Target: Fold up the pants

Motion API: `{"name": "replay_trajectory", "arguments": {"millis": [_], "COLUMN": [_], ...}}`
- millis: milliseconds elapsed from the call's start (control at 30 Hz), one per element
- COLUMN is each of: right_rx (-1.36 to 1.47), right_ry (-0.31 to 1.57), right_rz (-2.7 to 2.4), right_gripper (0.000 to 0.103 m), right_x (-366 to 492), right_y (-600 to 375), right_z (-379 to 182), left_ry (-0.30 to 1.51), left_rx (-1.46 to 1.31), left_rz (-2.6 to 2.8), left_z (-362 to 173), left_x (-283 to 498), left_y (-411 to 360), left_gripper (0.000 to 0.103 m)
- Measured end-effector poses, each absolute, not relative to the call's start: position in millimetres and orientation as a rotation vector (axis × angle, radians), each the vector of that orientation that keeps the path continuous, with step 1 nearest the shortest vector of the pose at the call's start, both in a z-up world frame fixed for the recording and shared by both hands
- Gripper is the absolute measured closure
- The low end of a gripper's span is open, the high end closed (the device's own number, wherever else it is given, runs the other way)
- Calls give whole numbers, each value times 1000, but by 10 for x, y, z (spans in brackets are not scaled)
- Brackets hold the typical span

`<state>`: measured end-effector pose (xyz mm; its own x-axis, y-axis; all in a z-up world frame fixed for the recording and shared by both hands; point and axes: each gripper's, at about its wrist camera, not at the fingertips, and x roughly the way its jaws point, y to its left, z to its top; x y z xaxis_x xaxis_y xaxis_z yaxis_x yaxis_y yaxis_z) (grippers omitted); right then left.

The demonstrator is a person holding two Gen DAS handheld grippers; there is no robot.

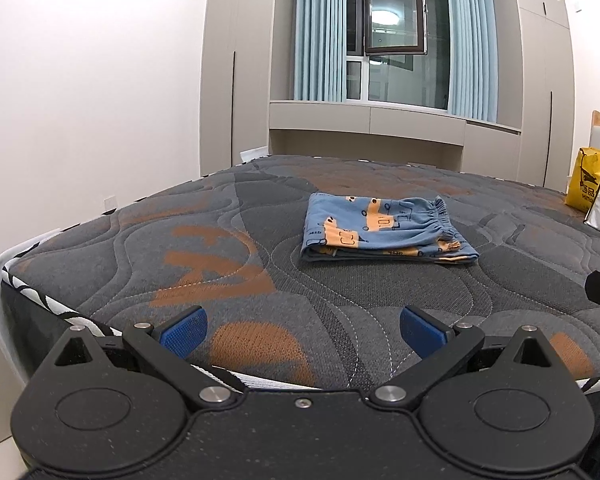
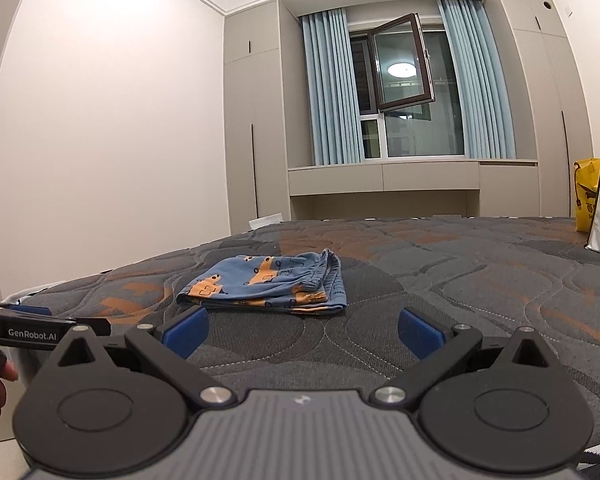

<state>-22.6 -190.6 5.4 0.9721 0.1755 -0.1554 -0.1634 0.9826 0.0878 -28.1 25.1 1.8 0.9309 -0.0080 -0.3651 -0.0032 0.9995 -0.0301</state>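
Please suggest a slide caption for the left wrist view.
Open left hand-held gripper faces folded pants on the mattress.

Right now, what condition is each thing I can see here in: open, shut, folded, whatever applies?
Pants: folded into a compact stack, lying flat on the mattress.
Left gripper: jaws wide open, holding nothing.
Right gripper: jaws wide open, holding nothing.
Window: one pane swung open.
Curtains: drawn aside.
Yellow bag: standing upright.
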Motion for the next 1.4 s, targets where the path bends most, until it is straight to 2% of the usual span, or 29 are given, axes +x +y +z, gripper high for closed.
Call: {"name": "replay_trajectory", "arguments": {"millis": [1400], "right_rx": [138], "right_ry": [180], "right_rz": [177], "right_gripper": [0], "right_x": [-178], "right_y": [-2022], "right_z": [25], "left_ry": [389], "left_rx": [-5], "left_rz": [-2], "left_z": [31], "left_x": [-250], "left_y": [188], "left_gripper": [1]}}
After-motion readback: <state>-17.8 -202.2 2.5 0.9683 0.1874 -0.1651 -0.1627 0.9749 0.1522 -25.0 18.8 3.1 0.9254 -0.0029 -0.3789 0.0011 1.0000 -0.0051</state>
